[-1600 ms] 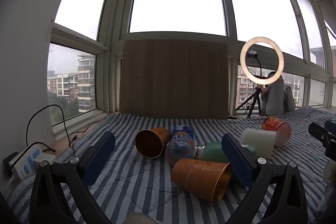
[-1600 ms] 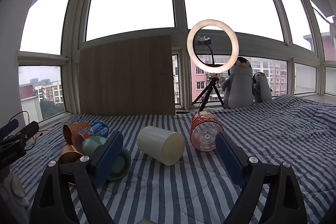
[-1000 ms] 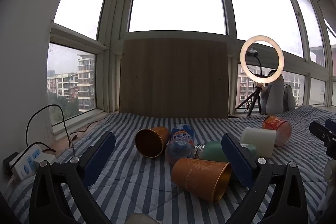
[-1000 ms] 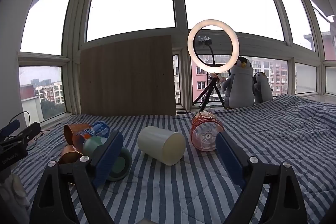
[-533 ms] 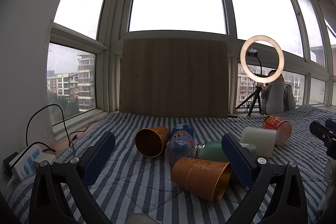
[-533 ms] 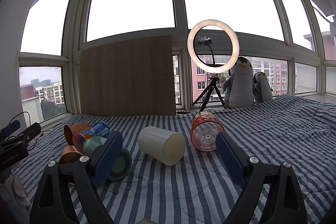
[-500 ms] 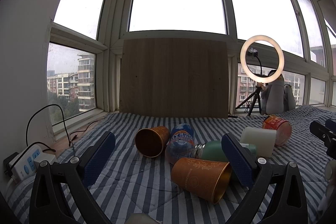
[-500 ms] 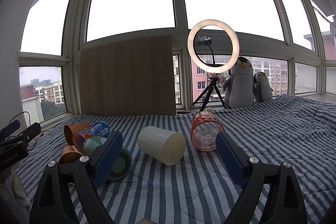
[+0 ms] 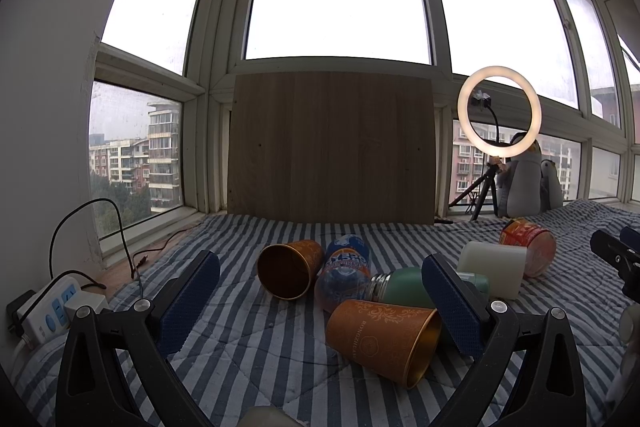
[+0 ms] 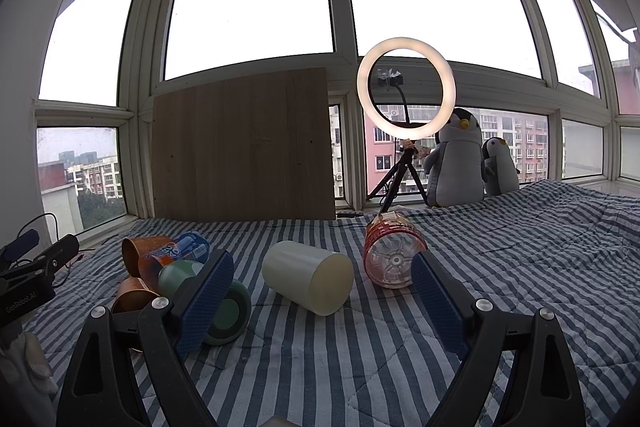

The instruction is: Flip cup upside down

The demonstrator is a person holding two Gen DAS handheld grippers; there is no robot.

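Observation:
Several cups and bottles lie on their sides on a striped blanket [image 9: 248,339]. In the left wrist view an orange paper cup [image 9: 380,339] lies closest, its mouth to the right, and a second orange cup [image 9: 289,269] lies behind with its mouth toward me. A cream cup [image 10: 308,277] lies on its side in the right wrist view, also in the left wrist view [image 9: 492,267]. My left gripper [image 9: 320,303] is open and empty, just short of the near orange cup. My right gripper [image 10: 320,295] is open and empty, short of the cream cup.
A blue-label bottle [image 9: 344,275], a green flask [image 9: 404,287] and a red-orange bottle [image 10: 394,253] lie among the cups. A wooden board [image 9: 330,147], a ring light on a tripod [image 10: 406,95] and plush penguins [image 10: 456,159] stand at the back. A power strip [image 9: 48,307] sits left.

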